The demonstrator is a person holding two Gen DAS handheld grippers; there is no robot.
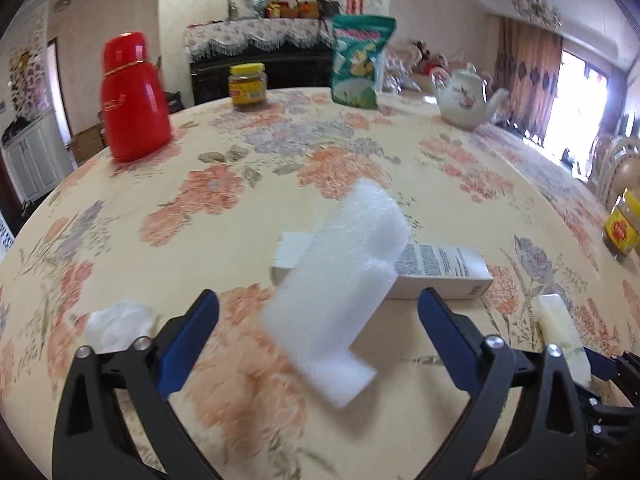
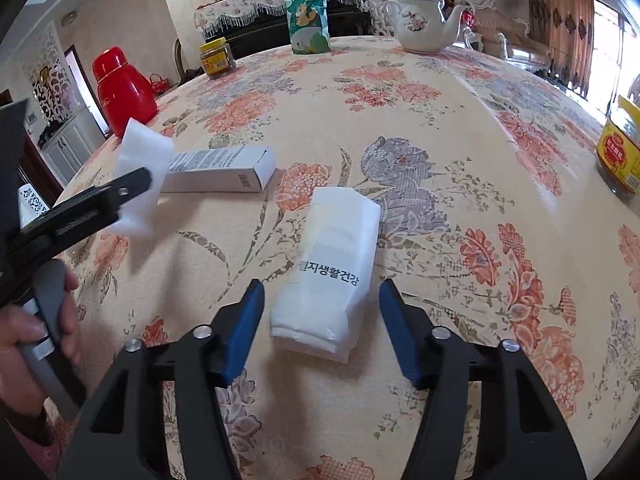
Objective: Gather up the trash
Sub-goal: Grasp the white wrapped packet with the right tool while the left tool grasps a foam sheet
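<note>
Left wrist view: the left gripper [image 1: 318, 320] is wide open around the white foam piece [image 1: 340, 280], ready to grab it; the white box [image 1: 436, 272] lies at 1 o'clock.

Right wrist view: the right gripper [image 2: 322, 320] is open around the white packet [image 2: 332, 276], at 12 o'clock.

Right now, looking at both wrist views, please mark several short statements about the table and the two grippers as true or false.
1. The left gripper is open around a white foam piece. True.
2. The right gripper is shut on the white packet. False: it is open, with the packet between its fingers.
3. A red thermos stands upright on the table. True.
4. The teapot lies on its side. False: it stands upright.
5. The white box stands on end. False: it lies flat.
</note>
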